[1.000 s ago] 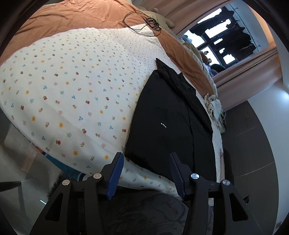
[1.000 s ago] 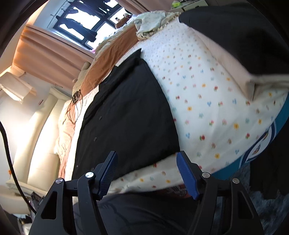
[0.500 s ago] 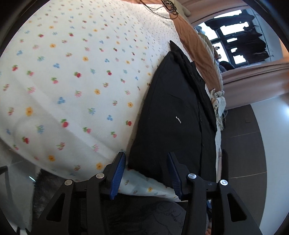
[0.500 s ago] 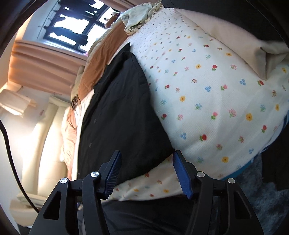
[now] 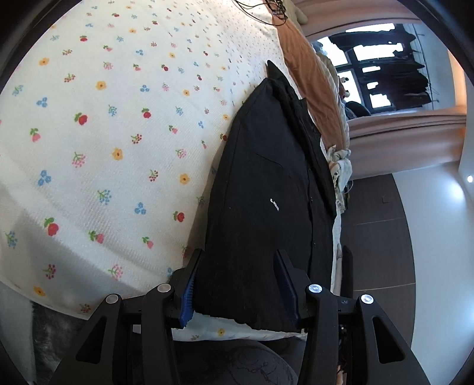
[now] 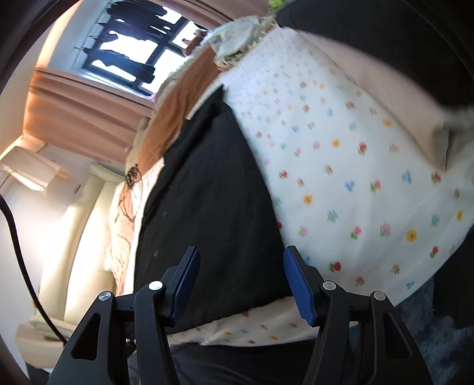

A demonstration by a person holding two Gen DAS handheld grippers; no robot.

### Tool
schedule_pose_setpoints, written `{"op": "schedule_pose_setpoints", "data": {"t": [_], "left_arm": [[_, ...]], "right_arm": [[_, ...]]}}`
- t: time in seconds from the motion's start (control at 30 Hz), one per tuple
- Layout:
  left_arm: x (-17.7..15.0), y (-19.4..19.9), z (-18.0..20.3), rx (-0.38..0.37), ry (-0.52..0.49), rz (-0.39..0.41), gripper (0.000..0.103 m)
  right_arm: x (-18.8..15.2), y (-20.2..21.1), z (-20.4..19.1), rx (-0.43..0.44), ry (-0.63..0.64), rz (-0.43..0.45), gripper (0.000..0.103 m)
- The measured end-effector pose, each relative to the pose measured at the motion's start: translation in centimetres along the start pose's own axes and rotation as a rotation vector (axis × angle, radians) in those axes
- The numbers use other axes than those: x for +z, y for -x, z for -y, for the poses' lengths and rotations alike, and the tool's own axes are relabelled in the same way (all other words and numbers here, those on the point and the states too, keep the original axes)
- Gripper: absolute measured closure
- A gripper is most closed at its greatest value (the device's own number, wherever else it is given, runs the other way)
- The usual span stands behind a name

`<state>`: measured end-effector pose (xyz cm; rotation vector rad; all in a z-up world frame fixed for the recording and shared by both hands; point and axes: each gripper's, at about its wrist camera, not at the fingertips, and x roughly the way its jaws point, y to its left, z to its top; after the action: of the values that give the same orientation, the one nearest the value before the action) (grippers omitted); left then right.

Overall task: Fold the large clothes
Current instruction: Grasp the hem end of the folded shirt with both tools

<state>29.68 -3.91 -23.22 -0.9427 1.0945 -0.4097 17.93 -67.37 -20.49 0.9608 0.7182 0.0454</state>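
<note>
A black button-up shirt (image 5: 266, 189) lies flat on a bed with a white floral sheet (image 5: 112, 124). It has a small white logo on the chest. My left gripper (image 5: 237, 284) is open, its blue-padded fingers on either side of the shirt's near hem corner. In the right wrist view the same shirt (image 6: 207, 189) lies lengthwise on the floral sheet (image 6: 355, 165). My right gripper (image 6: 240, 281) is open, its fingers straddling the other near hem corner. Neither jaw has closed on the cloth.
An orange blanket (image 5: 308, 65) and a black cable (image 5: 266, 11) lie at the bed's far end. A pale crumpled garment (image 6: 240, 38) sits beyond the shirt. Dark cloth (image 6: 385, 44) lies at upper right. A window with curtains (image 6: 89, 118) is behind.
Both grippers have moved forward and down to the shirt's near hem, so the hem corners now sit between the open fingers. The left jaws have narrowed slightly.
</note>
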Motion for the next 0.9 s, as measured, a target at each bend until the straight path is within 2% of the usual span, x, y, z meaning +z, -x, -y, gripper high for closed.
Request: {"op": "schedule_pose_setpoints", "data": {"t": [0.23, 0.43, 0.63, 0.8, 0.9], "left_arm": [[-0.5, 0.3, 0.2, -0.006, -0.013, -0.033, 0.054], [-0.4, 0.0, -0.1, -0.042, 0.012, -0.029, 0.054], [0.2, -0.5, 0.8, -0.071, -0.002, -0.009, 0.054], [0.5, -1.0, 0.9, -0.068, 0.002, 0.002, 0.054], [0.4, -1.2, 1.1, -0.060, -0.006, 0.007, 0.054]], "right_arm": [[-0.8, 0.5, 0.5, -0.005, 0.027, -0.034, 0.042], [-1.5, -0.8, 1.0, 0.129, -0.035, -0.052, 0.042], [-0.9, -2.1, -0.1, 0.257, -0.069, -0.018, 0.042], [-0.7, -1.6, -0.5, 0.311, -0.071, 0.059, 0.043], [-0.2, -1.4, -0.5, 0.301, -0.065, 0.073, 0.043]]}}
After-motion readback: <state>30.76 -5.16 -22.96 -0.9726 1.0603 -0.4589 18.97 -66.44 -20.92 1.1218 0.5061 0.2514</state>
